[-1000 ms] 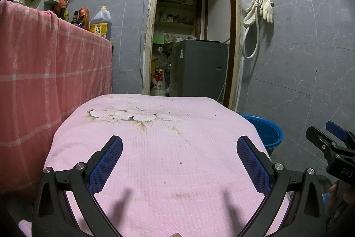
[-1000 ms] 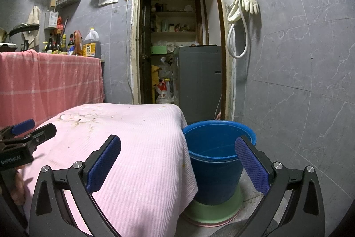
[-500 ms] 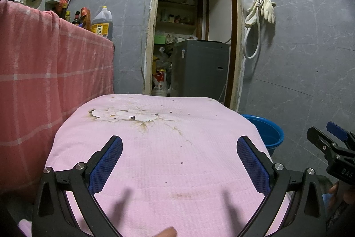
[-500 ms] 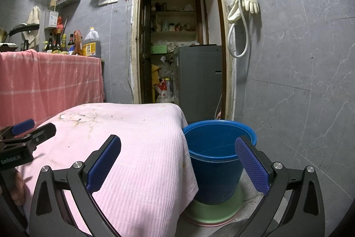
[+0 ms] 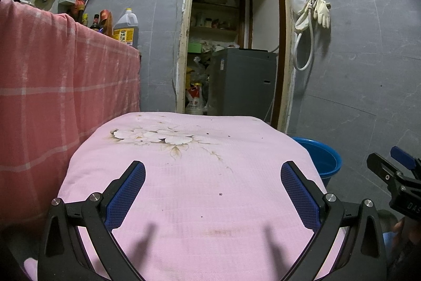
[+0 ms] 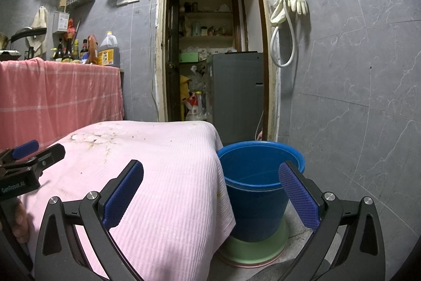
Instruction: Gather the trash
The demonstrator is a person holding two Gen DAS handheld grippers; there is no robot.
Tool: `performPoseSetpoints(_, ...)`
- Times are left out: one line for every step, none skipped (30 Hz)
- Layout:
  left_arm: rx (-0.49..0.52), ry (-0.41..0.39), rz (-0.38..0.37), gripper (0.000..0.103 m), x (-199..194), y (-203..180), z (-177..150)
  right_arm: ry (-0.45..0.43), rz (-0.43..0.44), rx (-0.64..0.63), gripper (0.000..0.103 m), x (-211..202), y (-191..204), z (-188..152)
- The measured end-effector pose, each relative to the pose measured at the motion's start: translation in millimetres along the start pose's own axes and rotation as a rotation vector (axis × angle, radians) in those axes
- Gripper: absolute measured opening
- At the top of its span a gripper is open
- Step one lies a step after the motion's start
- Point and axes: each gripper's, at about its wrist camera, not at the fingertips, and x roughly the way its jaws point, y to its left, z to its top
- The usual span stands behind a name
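Observation:
My left gripper [image 5: 212, 188] is open and empty, held above a table covered by a pink cloth [image 5: 189, 175] with a flower print and small dark specks. My right gripper [image 6: 210, 188] is open and empty, over the table's right edge. A blue bucket [image 6: 259, 188] stands on the floor right of the table, on a green basin [image 6: 256, 246]; its inside looks empty. The bucket also shows in the left wrist view [image 5: 322, 158]. No separate piece of trash is clear on the cloth. Each gripper shows at the edge of the other's view.
A counter draped in red checked cloth [image 5: 52, 86] stands to the left, with bottles [image 6: 105, 52] on top. An open doorway ahead shows a grey appliance [image 5: 242, 80] and shelves. Gloves and a hose [image 6: 289, 7] hang on the grey tiled wall.
The left wrist view has shifted very slightly. Both grippers stay open and empty; the right has not moved.

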Motion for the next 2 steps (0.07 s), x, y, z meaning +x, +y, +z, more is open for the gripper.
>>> performPoseSetpoints(0.0,0.001,0.0,0.101,0.1,0.1,0.0,0.0,-0.001,0.0,0.103,0.3,-0.2,0.3)
performPoseSetpoints(0.0,0.001,0.0,0.101,0.4,0.9,0.1,0.0,0.0,0.0,0.103,0.0,0.3,-0.5)
